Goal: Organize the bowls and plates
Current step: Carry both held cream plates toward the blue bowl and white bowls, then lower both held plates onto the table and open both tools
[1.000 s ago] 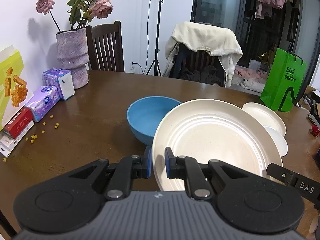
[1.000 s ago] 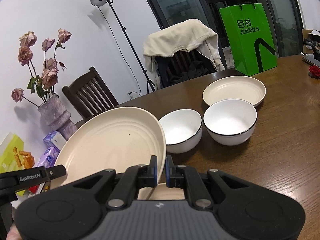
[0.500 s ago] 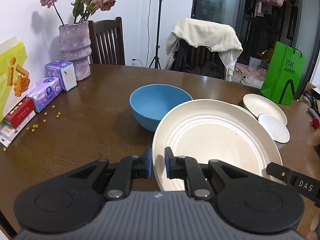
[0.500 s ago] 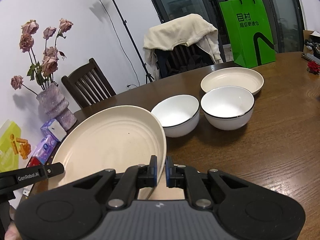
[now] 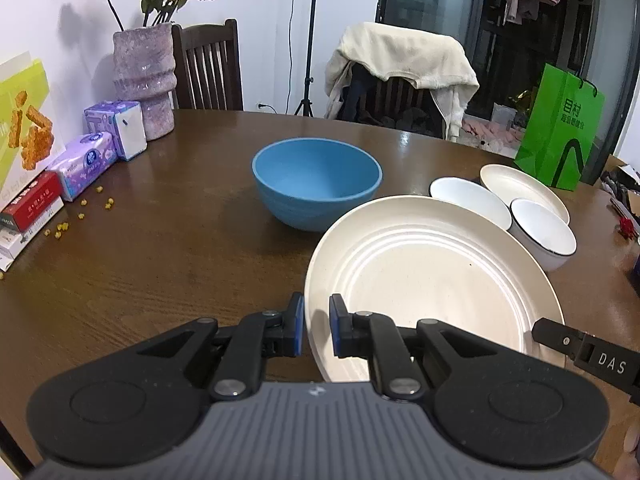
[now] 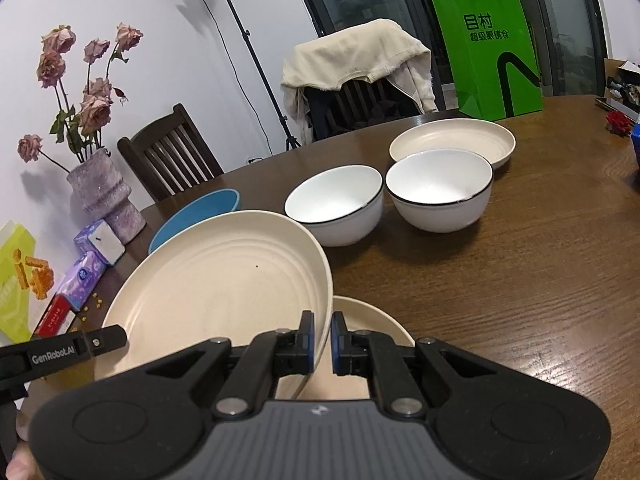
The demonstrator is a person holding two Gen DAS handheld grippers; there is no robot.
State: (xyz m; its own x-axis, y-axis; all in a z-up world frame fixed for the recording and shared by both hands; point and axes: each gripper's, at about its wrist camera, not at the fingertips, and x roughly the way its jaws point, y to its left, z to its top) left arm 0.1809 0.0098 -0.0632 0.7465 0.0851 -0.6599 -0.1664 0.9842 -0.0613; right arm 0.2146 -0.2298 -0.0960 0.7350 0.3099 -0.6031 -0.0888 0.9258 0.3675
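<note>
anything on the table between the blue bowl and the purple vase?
No. Left wrist view shows bare wood between the blue bowl and the purple vase.

A home dining room: wooden table (image 5: 168, 248), chairs (image 5: 208, 68) (one jacket-draped), flower vase (image 5: 144, 76).

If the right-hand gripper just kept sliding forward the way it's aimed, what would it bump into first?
Beyond the large cream plate that the right gripper already clamps by the rim, probably the nearer white bowl, roughly ahead across bare table; depth is hard to judge.

Both wrist fisheyes look close along their fingers, angled down over the round brown wooden table (image 5: 168, 248), sharing the large cream ridged plate (image 5: 432, 280) (image 6: 224, 280).
</note>
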